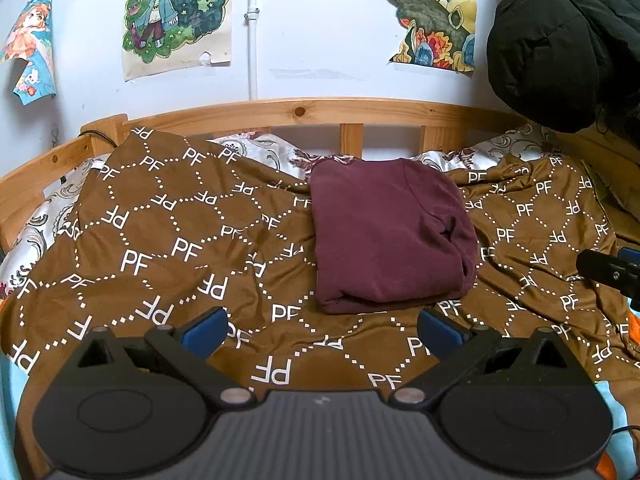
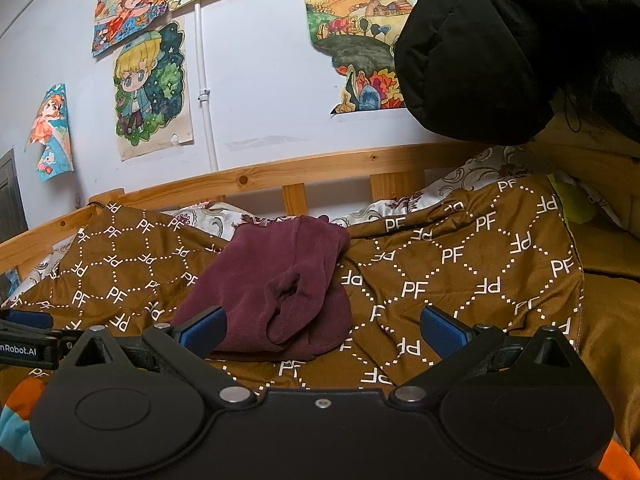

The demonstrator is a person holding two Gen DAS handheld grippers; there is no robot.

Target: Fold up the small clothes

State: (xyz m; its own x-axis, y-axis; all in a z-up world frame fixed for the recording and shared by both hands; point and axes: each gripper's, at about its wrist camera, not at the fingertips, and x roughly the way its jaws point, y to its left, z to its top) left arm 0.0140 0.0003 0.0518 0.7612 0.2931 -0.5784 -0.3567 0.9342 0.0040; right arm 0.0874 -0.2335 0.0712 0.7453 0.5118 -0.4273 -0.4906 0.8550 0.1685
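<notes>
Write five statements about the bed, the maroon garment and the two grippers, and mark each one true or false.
1. The maroon garment lies in a folded bundle on the brown PF-patterned blanket. True.
2. The left gripper is clamped on the garment. False: its jaws stand wide apart with nothing between them.
3. The right gripper is open and holds nothing. True.
4. The wall behind the bed is bare. False: colourful drawings are stuck on it.
5. A black padded jacket lies flat on the blanket beside the garment. False: it sits up high at the right, above the wooden bed rail.
</notes>
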